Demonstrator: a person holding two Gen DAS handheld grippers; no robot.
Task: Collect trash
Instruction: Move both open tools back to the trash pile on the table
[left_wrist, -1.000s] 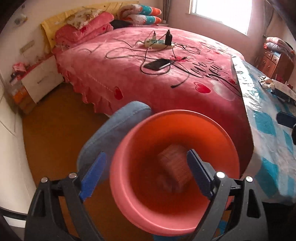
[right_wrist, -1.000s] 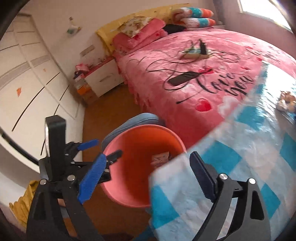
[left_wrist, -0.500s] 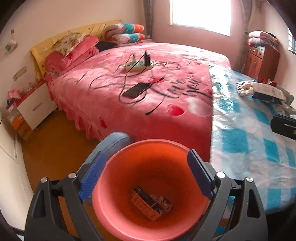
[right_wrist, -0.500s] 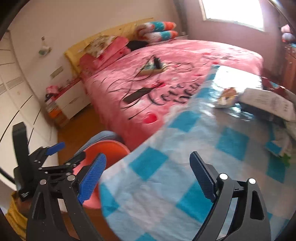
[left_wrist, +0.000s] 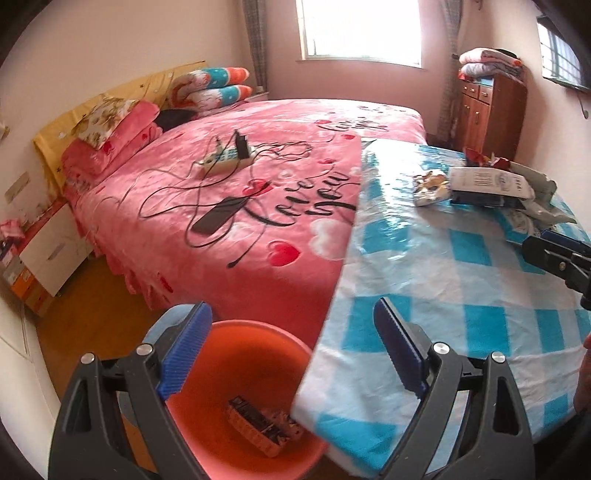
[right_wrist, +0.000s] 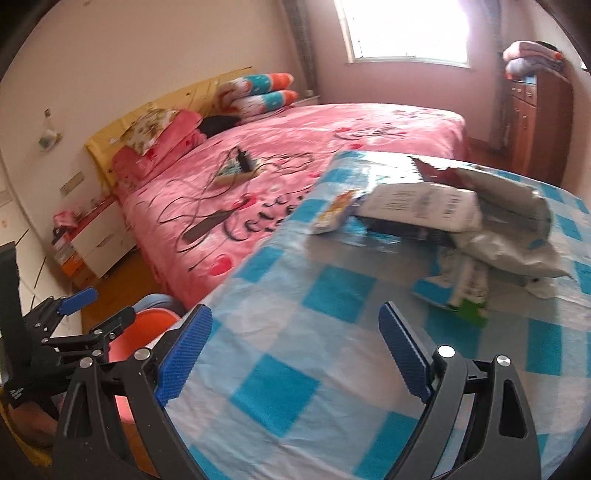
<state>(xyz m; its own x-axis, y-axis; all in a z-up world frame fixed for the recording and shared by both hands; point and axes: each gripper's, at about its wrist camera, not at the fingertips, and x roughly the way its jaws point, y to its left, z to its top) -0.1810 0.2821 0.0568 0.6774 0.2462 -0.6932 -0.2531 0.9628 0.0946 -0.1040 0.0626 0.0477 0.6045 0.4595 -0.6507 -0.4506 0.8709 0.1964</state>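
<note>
Beside round orange bucket (left_wrist: 255, 398), crinkled wrappers (right_wrist: 461, 221) on checked tablecloth (right_wrist: 314, 332).

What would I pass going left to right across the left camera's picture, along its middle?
Nightstand → phone on the pink bed → checked tablecloth → wrappers → the other tongs at the right edge.
</note>
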